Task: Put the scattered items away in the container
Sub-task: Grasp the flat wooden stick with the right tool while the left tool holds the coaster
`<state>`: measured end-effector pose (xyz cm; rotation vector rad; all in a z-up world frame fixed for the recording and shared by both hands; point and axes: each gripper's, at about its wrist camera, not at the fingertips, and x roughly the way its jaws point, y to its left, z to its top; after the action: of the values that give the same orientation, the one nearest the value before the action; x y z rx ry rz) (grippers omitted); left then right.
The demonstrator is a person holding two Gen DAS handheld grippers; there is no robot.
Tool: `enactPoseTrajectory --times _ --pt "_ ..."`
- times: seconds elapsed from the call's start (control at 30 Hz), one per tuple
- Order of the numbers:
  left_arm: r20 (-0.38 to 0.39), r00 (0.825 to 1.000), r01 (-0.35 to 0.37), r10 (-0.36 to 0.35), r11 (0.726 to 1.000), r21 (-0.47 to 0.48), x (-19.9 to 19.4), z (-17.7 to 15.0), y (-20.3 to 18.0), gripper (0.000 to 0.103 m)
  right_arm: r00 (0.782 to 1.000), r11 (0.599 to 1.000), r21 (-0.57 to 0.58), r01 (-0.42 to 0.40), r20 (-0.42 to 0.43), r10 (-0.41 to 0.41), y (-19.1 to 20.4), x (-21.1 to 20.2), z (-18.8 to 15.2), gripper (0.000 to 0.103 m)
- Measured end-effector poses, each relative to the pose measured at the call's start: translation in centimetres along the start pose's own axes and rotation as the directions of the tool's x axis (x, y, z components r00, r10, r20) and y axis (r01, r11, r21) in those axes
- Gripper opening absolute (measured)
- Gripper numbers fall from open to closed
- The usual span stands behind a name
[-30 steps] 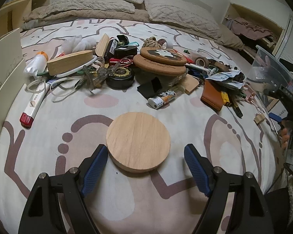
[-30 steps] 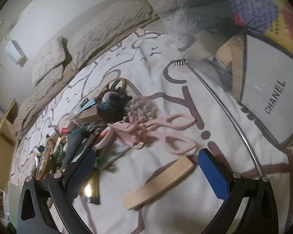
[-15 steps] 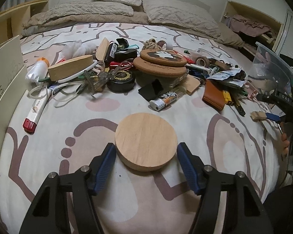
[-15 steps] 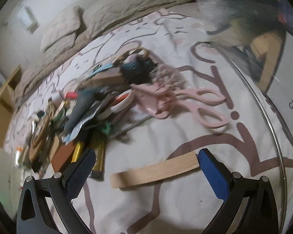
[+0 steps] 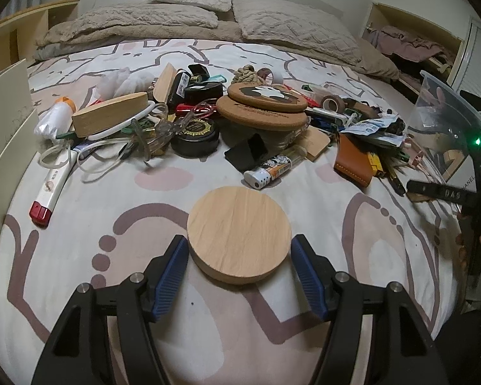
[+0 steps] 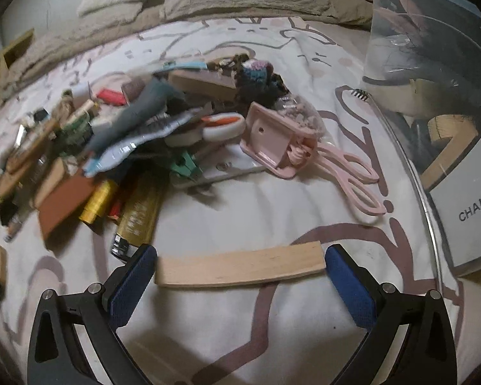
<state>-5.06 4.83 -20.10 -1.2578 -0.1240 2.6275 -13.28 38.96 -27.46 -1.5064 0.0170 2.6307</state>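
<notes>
Between our left tongs (image 5: pixel 239 258) sits the round wooden disc (image 5: pixel 239 232). These tongs are partly open, with a blue pad close on each side of the disc, and we cannot tell if they touch it yet. The disc is thick and smooth. If we squeeze only its near edge, we think it could pop out toward 12 o'clock or slide on the soft bed (image 5: pixel 304 314).

Our right tongs (image 6: pixel 240 276) are wide open around the flat wooden strip (image 6: pixel 240 266). The strip lies sideways, its ends pointing at the two pads. It is thin and low, so we think the pads could ride over it, pinch the sheet, or make it bend and flip.

At 2 o'clock from the right tongs stands the clear container (image 6: pixel 433 64), with some things already inside. The pink scissors (image 6: pixel 352 176) lie at 1 o'clock, near the strip, and a sloppy move could bump them.

Only the left view shows the disc, the cork coasters (image 5: pixel 263 106) at 12 o'clock and the lighter (image 5: pixel 272 168). Only the right view shows the strip well, though its far pile is blurry.
</notes>
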Motion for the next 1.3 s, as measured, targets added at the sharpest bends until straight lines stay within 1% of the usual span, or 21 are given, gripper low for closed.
enactPoseTrajectory --times 0.1,0.27,0.37,0.4,0.53,0.57,0.6,0.63,0.73,0.87,0.97,1.17,1.3 --pt "0.003 1.000 -0.006 0.006 1.000 0.000 0.3 0.1 0.0 0.068 1.000 0.999 -0.032 0.022 -0.010 -0.023 0.5 0.1 -0.1 0.103" --pt "0.010 1.000 -0.017 0.017 1.000 0.013 0.7 0.2 -0.2 0.071 0.997 0.995 -0.060 0.074 -0.002 -0.075 1.3 -0.3 0.0 0.103" --pt "0.010 1.000 -0.012 0.012 1.000 0.017 0.9 0.3 -0.4 0.077 0.994 0.991 -0.073 0.112 0.012 -0.111 1.9 -0.5 0.1 0.102" --pt "0.010 1.000 -0.014 0.014 1.000 0.022 0.9 0.2 -0.5 0.078 0.993 0.990 -0.079 0.116 0.016 -0.116 2.0 -0.6 0.1 0.099" --pt "0.010 1.000 -0.020 0.020 0.999 0.027 1.0 0.3 -0.7 0.078 0.993 0.989 -0.090 0.115 0.023 -0.113 2.5 -0.7 0.1 0.099" --pt "0.012 1.000 -0.022 0.022 0.999 0.025 1.1 0.3 -0.7 0.076 0.993 0.990 -0.090 0.113 0.028 -0.111 2.6 -0.8 0.1 0.099" --pt "0.012 0.999 -0.030 0.030 0.999 0.023 1.1 0.3 -0.7 0.070 0.994 0.990 -0.085 0.110 0.036 -0.107 2.6 -1.1 0.1 0.099" --pt "0.013 0.999 -0.033 0.033 0.999 0.018 1.1 0.3 -0.6 0.069 0.993 0.991 -0.077 0.108 0.047 -0.105 2.6 -1.3 0.2 0.099" --pt "0.020 1.000 -0.022 0.022 1.000 0.006 1.0 0.5 -0.3 0.069 0.988 0.990 -0.038 0.133 0.079 -0.129 2.3 -2.0 0.3 0.099" --pt "0.034 0.999 -0.018 0.018 1.000 -0.004 0.6 0.7 -0.1 0.069 0.987 0.994 0.013 0.106 0.117 -0.107 1.9 -2.9 0.5 0.099" --pt "0.048 0.999 -0.014 0.014 1.000 -0.012 0.1 0.8 0.1 0.069 0.988 0.996 0.029 0.090 0.126 -0.093 1.7 -3.2 0.6 0.099" --pt "0.067 0.998 0.000 0.002 0.999 -0.037 -1.1 0.9 0.7 0.069 0.986 0.998 0.006 0.068 0.155 -0.068 2.8 -4.3 0.4 0.099" --pt "0.076 0.997 0.005 -0.002 0.999 -0.037 -1.8 0.9 0.7 0.069 0.979 0.998 -0.033 0.044 0.198 -0.036 4.5 -5.7 0.1 0.099"
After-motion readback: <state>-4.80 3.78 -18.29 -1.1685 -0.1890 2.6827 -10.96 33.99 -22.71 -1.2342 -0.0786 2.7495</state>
